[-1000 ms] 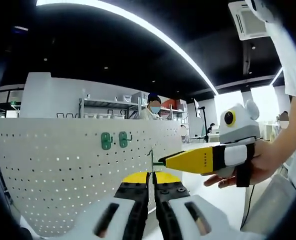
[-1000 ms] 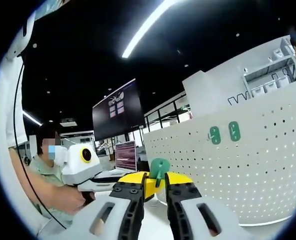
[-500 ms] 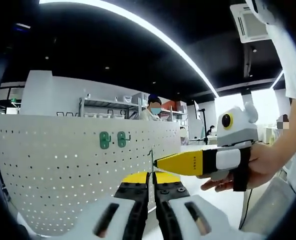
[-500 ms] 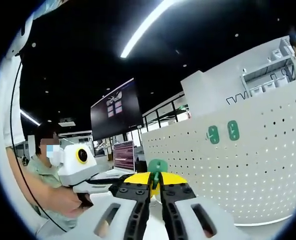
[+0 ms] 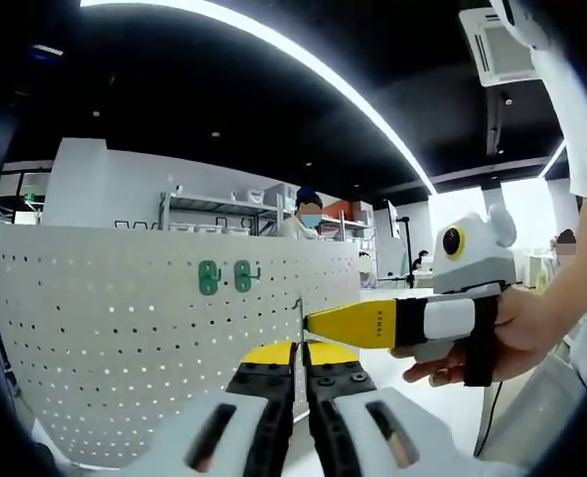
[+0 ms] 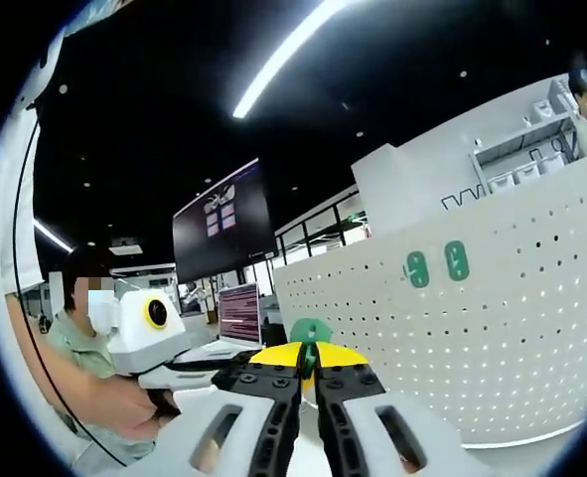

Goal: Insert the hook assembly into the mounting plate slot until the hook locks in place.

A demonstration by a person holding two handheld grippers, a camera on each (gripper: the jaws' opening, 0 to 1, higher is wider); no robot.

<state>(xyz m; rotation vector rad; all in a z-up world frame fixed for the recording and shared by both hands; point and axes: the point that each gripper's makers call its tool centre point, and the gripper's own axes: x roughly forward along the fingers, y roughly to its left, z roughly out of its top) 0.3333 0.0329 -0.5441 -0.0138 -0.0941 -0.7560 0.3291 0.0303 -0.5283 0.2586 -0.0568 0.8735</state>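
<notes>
since a second ago: right hand-held gripper (image 6: 307, 370) has gone from jaws apart around the green hook to jaws closed on it; in the left gripper view the right hand-held gripper (image 5: 313, 323) has slid in toward the thin plate edge.
step in hand: hook and plate are being brought together in the air, ahead of the insertion; lock not yet made, by my judgement.
right hand-held gripper: jaws almost together, pinching the green hook (image 6: 311, 334).
left hand-held gripper (image 5: 300, 360): jaws nearly closed on a thin upright plate (image 5: 299, 316), seen edge-on.
next move: line the hook up with the slot, then press it in squarely until it catches.
left gripper view adds: the right gripper's yellow tip just beside the plate edge; two green hooks (image 5: 222, 277) on the pegboard (image 5: 124, 348).
right gripper view adds: the hook's rounded green head, and a person seated behind.
</notes>
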